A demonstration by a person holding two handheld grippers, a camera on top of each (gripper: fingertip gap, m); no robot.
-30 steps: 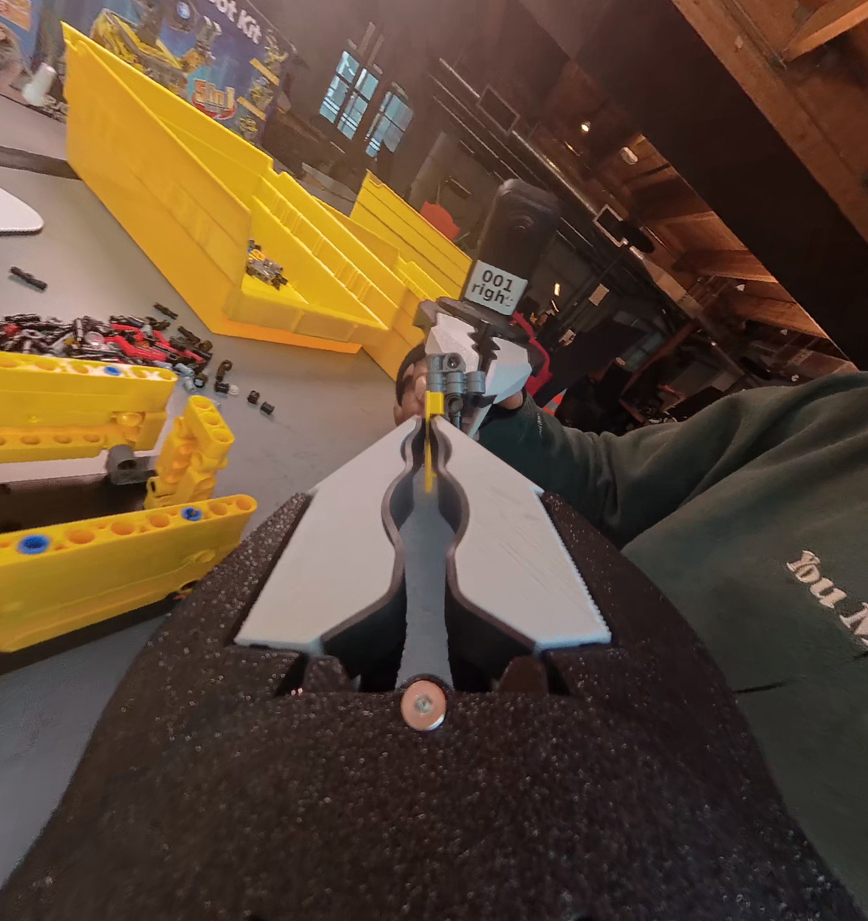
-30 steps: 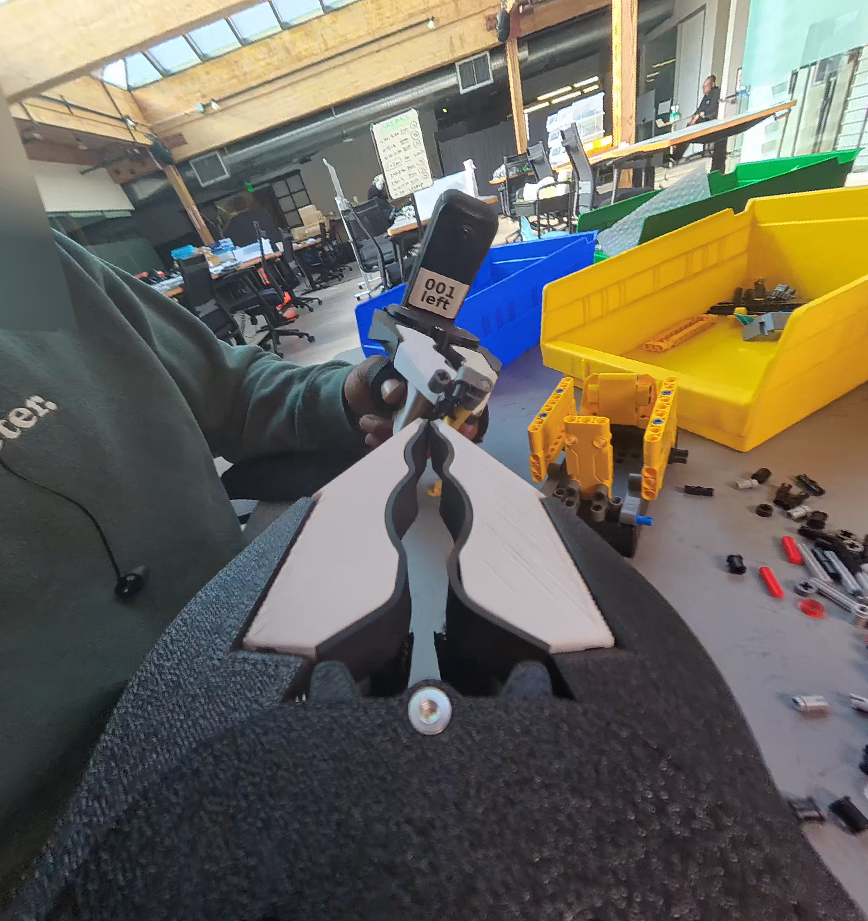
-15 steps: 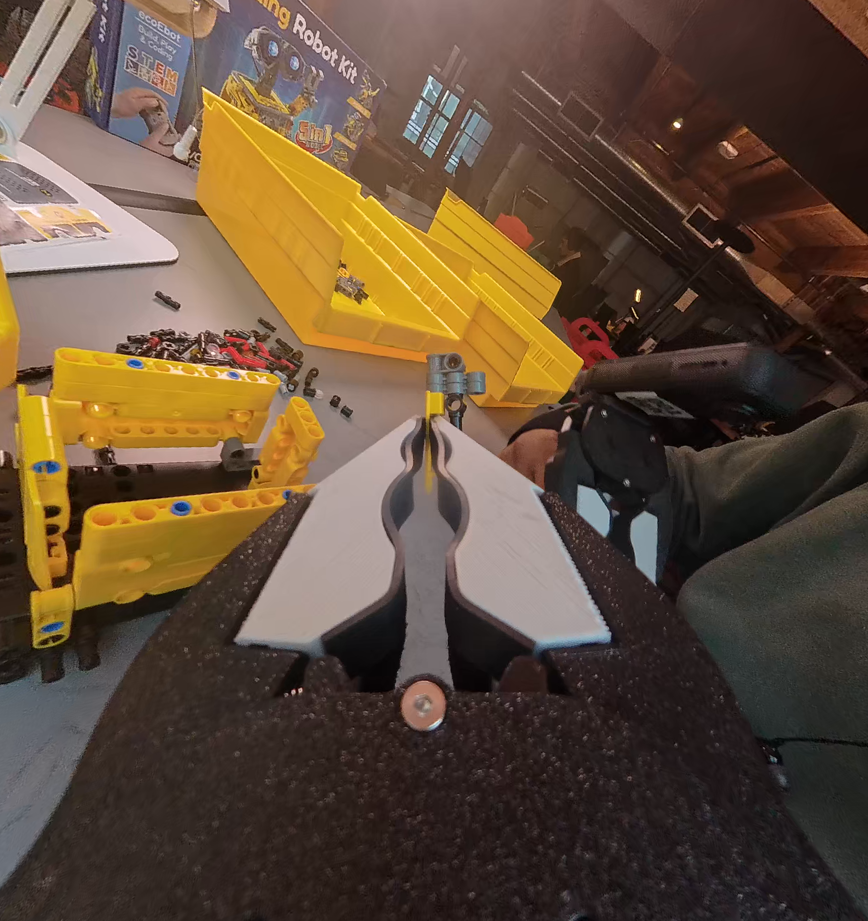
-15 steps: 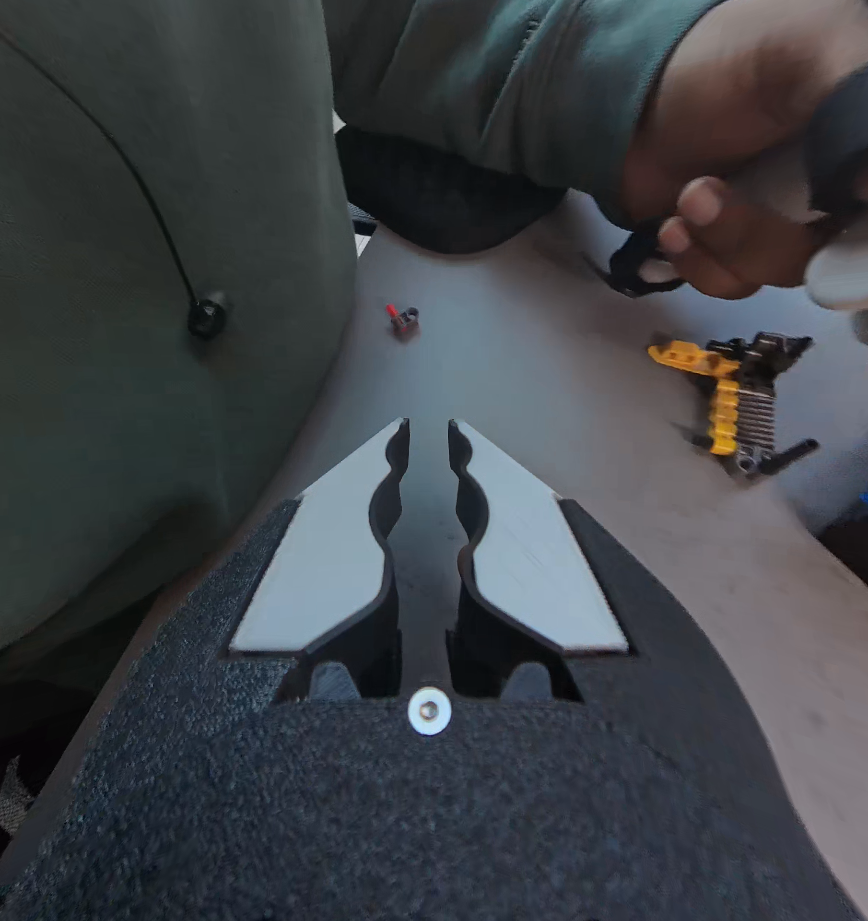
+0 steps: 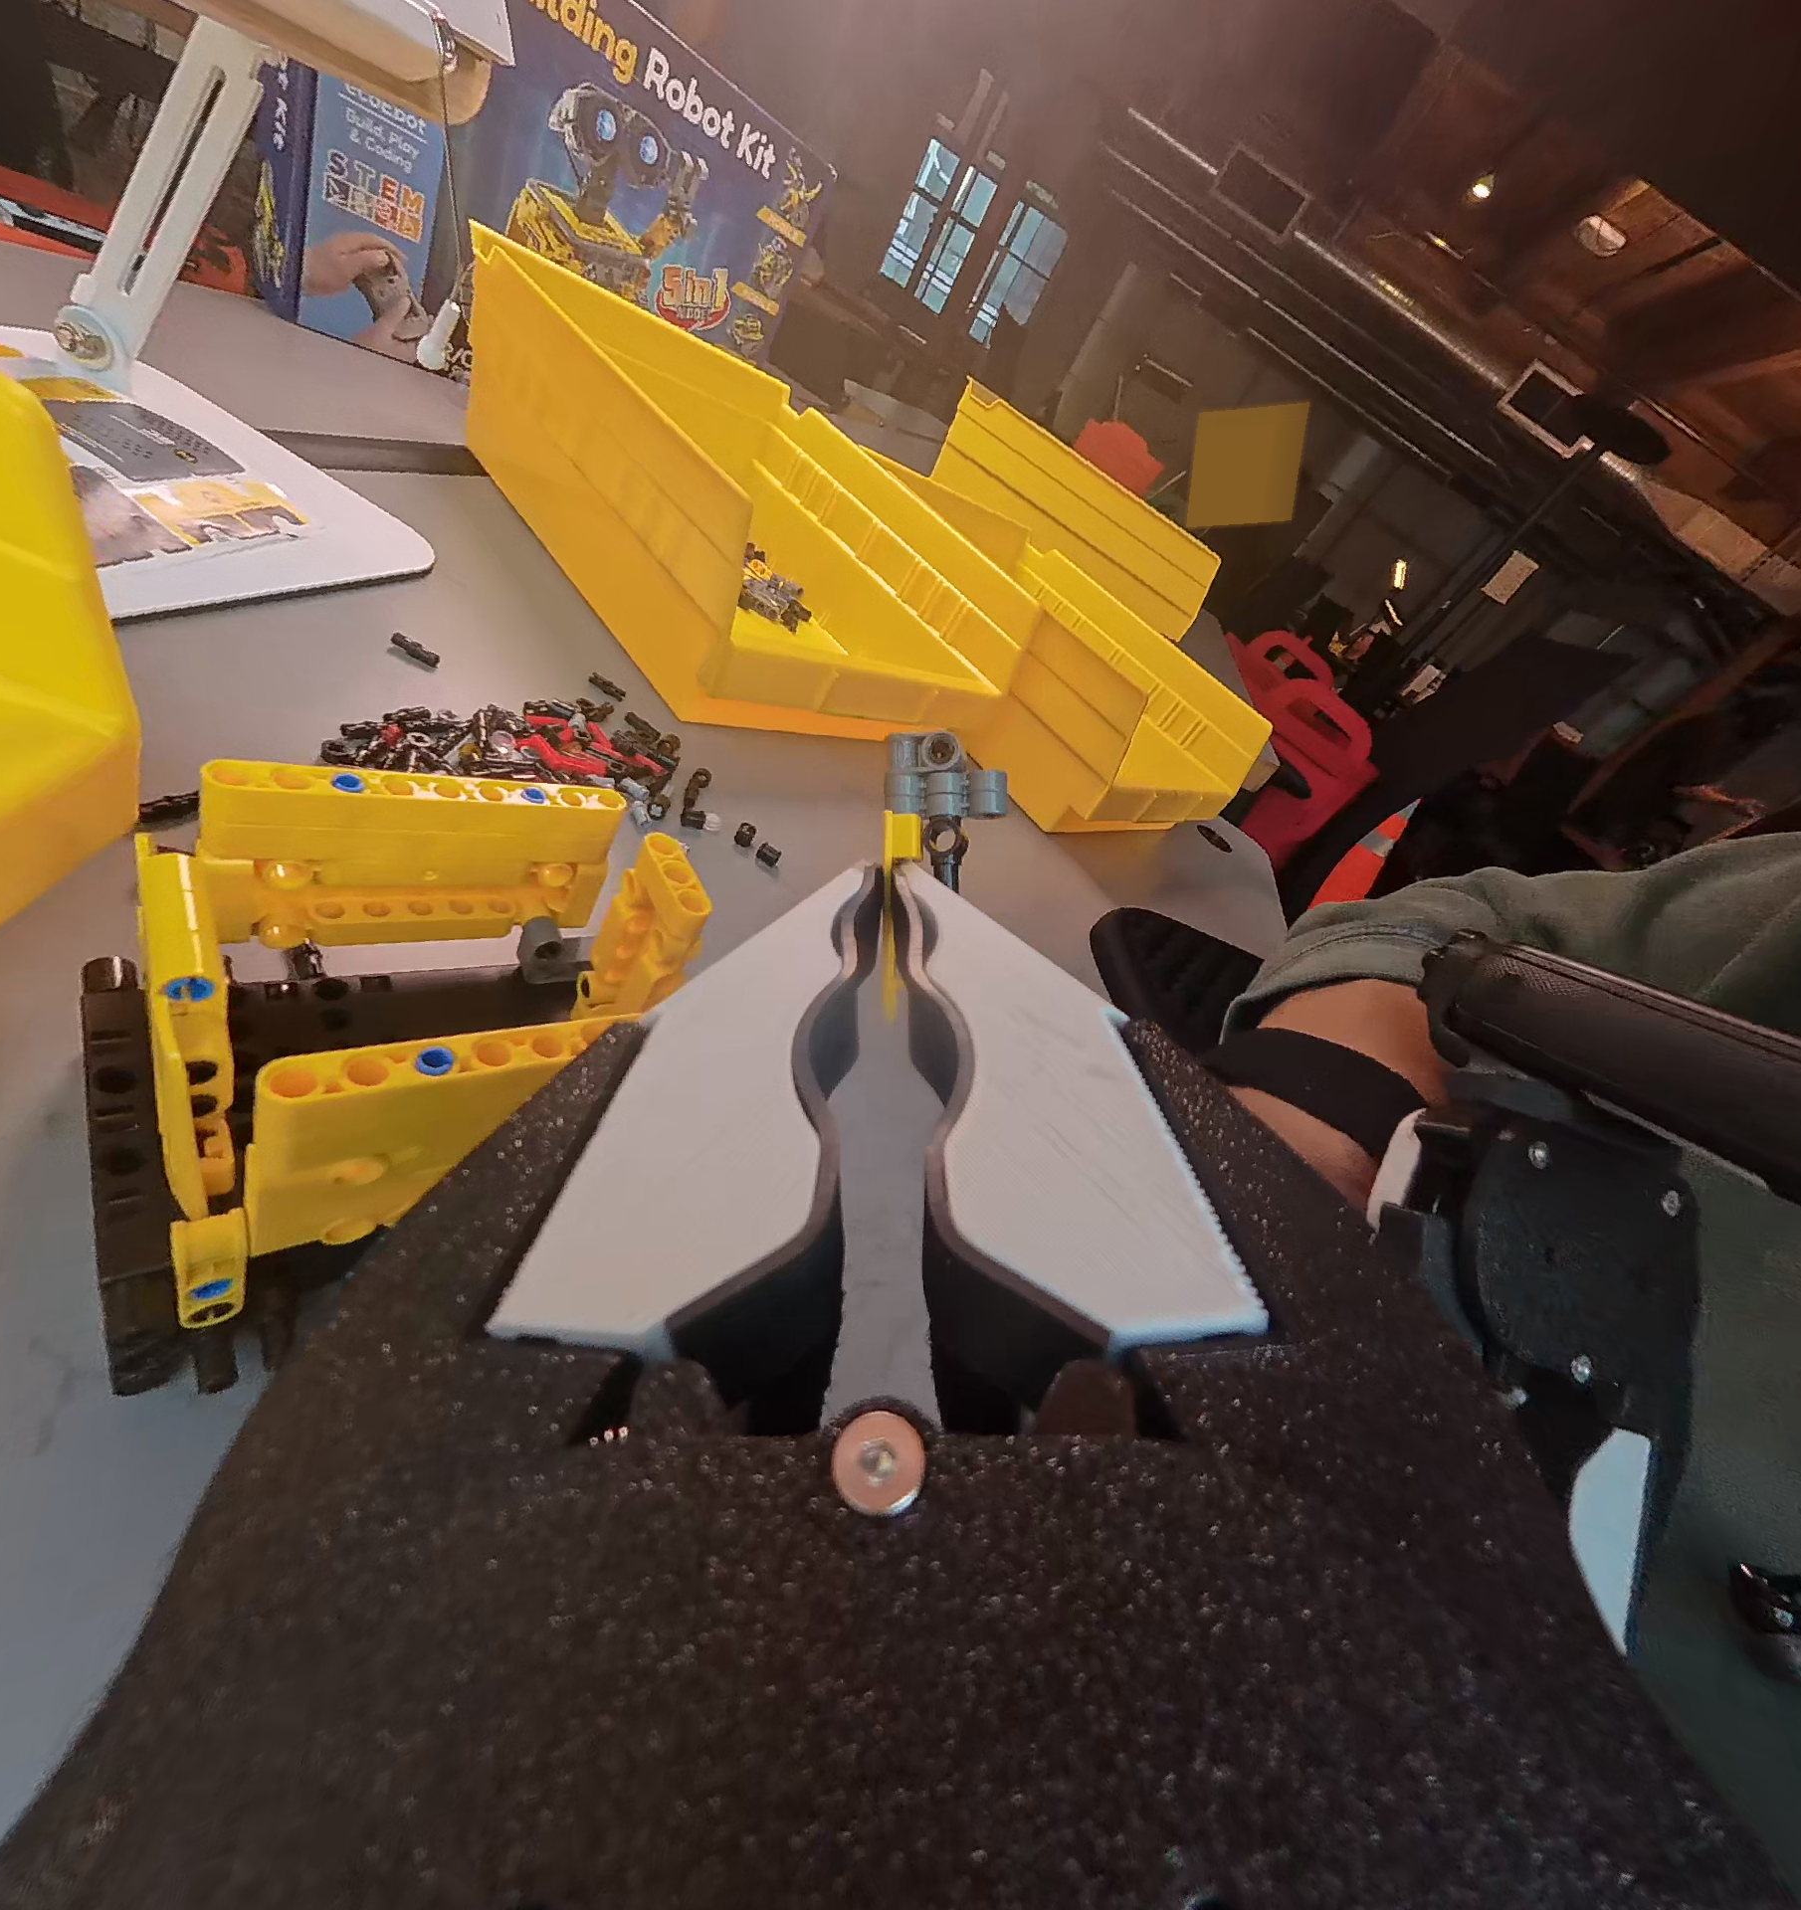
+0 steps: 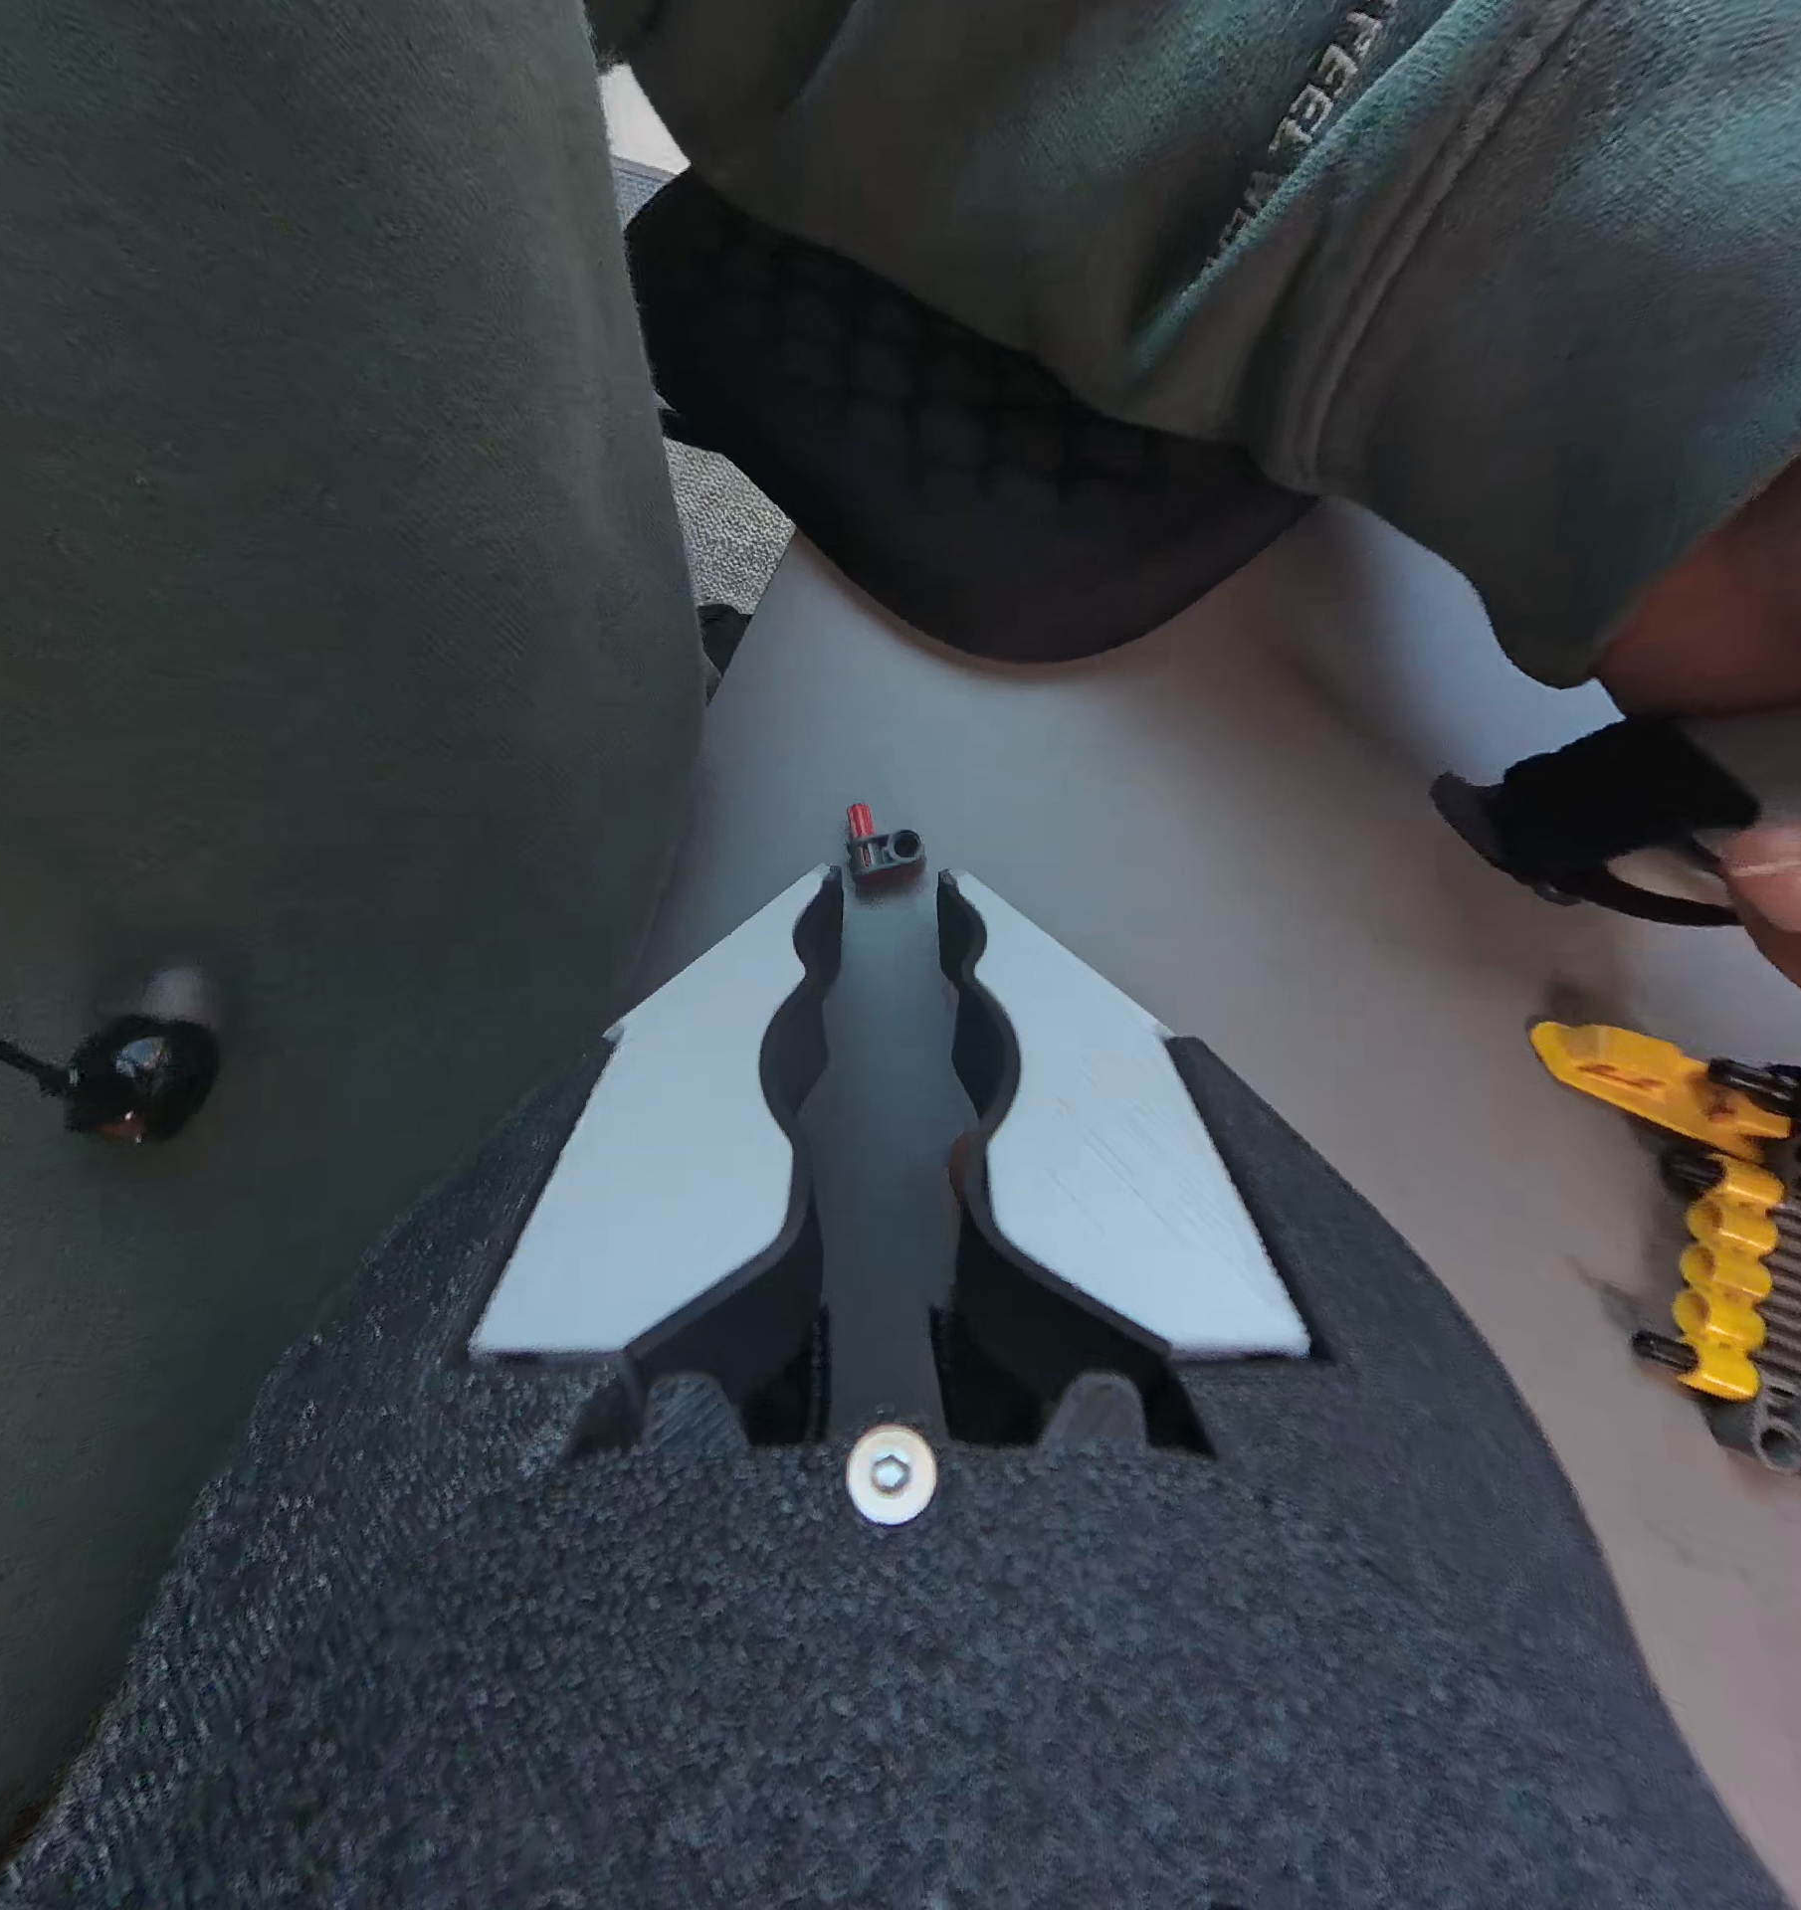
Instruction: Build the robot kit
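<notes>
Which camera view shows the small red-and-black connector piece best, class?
The right wrist view: the red-and-black connector piece lies on the grey table just beyond the open right gripper, sharp and unobstructed. The left wrist view does not show it distinctly; any like it are lost in the loose pile.

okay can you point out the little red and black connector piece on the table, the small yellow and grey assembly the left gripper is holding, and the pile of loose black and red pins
red and black connector (image 6: 881,850): right wrist view, on its black body.
yellow and grey assembly (image 5: 940,791): left wrist view, on the grey top part.
pile of loose pins (image 5: 509,736): left wrist view, on the pile's middle.
</notes>
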